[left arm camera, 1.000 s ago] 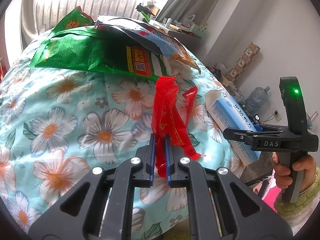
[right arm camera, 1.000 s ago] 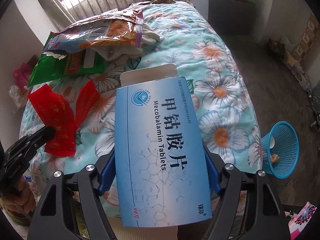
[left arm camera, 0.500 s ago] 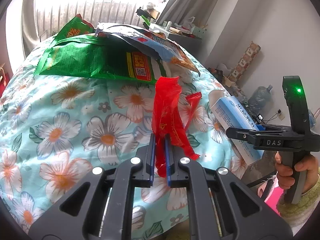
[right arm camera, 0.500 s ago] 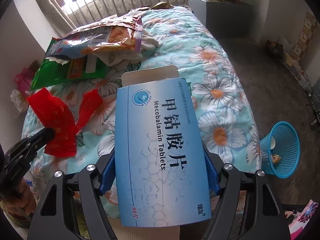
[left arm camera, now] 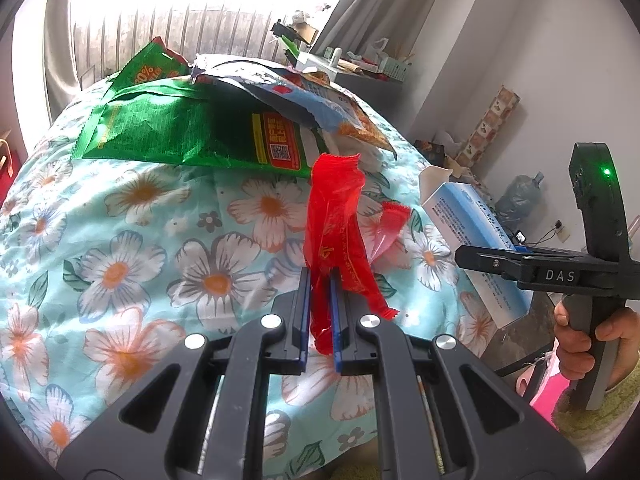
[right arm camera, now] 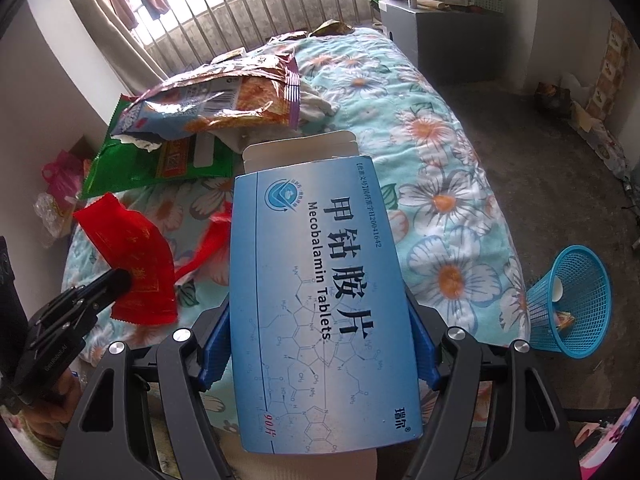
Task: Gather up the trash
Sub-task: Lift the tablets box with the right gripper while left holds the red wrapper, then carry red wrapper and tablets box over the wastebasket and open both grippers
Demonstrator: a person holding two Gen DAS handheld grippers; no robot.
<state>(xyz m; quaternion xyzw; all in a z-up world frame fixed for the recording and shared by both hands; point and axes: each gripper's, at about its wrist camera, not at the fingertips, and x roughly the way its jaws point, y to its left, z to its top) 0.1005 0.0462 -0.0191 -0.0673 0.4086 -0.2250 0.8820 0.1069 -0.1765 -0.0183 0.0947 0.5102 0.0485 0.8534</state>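
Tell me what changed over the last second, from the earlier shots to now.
Nothing was taken hold of or let go, and nothing visibly moved. The left gripper is still shut on the red wrapper, and the right gripper still clamps the blue tablet box. The green bag and the snack bag lie as before on the bed; the blue basket stays on the floor.

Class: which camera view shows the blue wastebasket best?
The right wrist view: the blue wastebasket stands on the floor beside the bed, its mesh wall and some rubbish inside visible. The left wrist view does not show it.
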